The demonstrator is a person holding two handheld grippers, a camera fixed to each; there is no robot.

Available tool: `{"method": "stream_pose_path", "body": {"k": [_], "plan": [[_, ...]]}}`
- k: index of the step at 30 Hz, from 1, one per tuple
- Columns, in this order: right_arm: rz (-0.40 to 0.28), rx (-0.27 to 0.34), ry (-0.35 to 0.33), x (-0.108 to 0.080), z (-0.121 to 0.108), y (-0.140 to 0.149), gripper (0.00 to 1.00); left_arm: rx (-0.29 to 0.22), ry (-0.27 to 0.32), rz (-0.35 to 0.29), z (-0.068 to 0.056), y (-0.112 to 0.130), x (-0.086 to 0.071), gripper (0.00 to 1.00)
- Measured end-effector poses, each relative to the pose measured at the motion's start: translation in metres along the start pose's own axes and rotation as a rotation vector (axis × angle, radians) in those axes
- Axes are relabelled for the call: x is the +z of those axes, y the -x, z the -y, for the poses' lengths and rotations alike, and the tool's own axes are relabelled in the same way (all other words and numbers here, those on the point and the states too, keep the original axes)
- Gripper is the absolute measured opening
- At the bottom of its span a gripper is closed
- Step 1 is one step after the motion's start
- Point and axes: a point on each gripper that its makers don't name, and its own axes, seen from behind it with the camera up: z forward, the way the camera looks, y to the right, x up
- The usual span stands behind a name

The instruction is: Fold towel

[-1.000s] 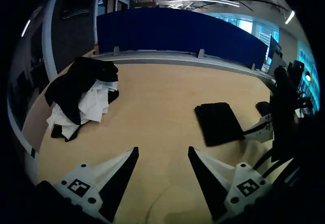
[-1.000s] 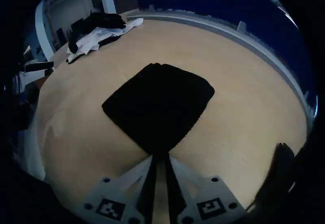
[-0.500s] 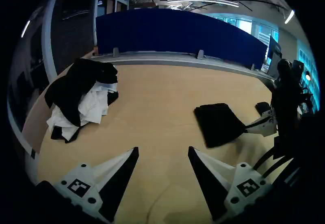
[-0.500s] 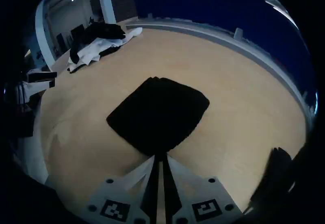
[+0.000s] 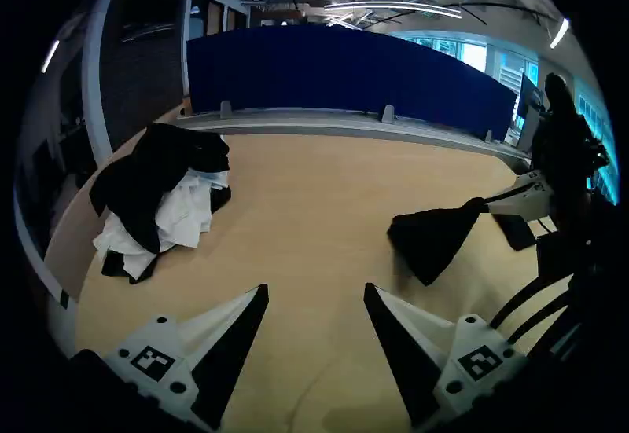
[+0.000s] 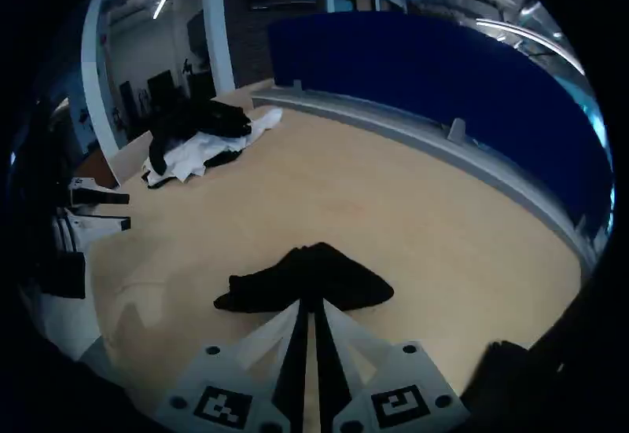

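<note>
The right tool (image 6: pixel 310 305) pinches an edge of the black towel (image 6: pixel 314 276), holding that edge up over the table (image 6: pixel 393 197) so it can fold over, and the left tool (image 5: pixel 314 287) hangs open.

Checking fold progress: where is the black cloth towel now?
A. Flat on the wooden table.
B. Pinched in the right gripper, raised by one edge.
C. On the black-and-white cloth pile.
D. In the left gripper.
B: the black cloth towel droops from the right gripper, whose jaws are closed on its edge above the wooden table.
</note>
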Motion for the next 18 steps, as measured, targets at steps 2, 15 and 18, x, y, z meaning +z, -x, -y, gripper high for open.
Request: {"method": "stream_pose_path", "body": {"k": [2,15,18], "plan": [[-0.021,-0.008,0.001,-0.006,-0.002,-0.014,0.06,0.000,0.000,-0.005,0.000,-0.002,-0.001,0.90],[-0.109,-0.051,0.035,-0.046,-0.020,-0.073,0.06,0.000,0.002,-0.031,0.000,-0.011,-0.008,0.90],[-0.113,-0.056,0.045,-0.053,-0.025,-0.075,0.06,0.002,0.003,-0.034,-0.001,-0.012,-0.009,0.90]]}}
